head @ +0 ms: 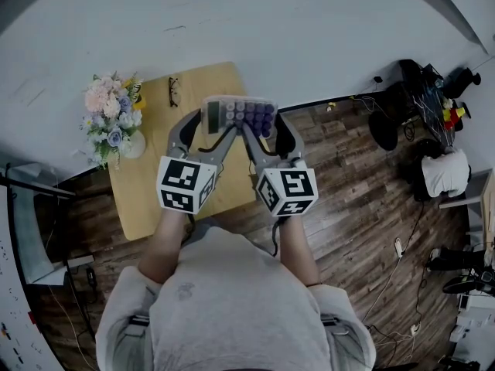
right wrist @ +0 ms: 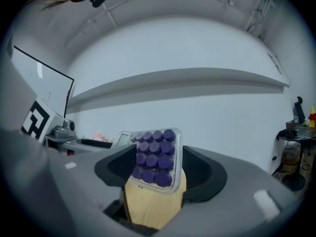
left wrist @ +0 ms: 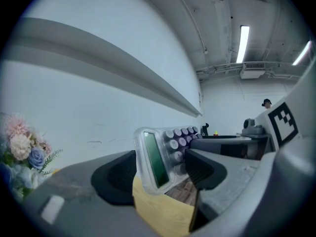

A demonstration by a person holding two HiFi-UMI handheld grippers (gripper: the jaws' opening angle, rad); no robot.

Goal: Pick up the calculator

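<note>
Both hand-held grippers grasp the calculator [head: 238,117] and hold it up over the far edge of the wooden worktop [head: 147,185]. The left hand-held gripper [head: 207,130] is clenched on the display end, with its dark pads [left wrist: 117,177] pressed to either side of the clear case [left wrist: 157,159]. The right hand-held gripper [head: 267,134] is clamped across the purple keys [right wrist: 155,157]. A vase of flowers [head: 113,118] stands at the worktop's far left corner. A pair of glasses [head: 174,91] lies near its far edge.
</note>
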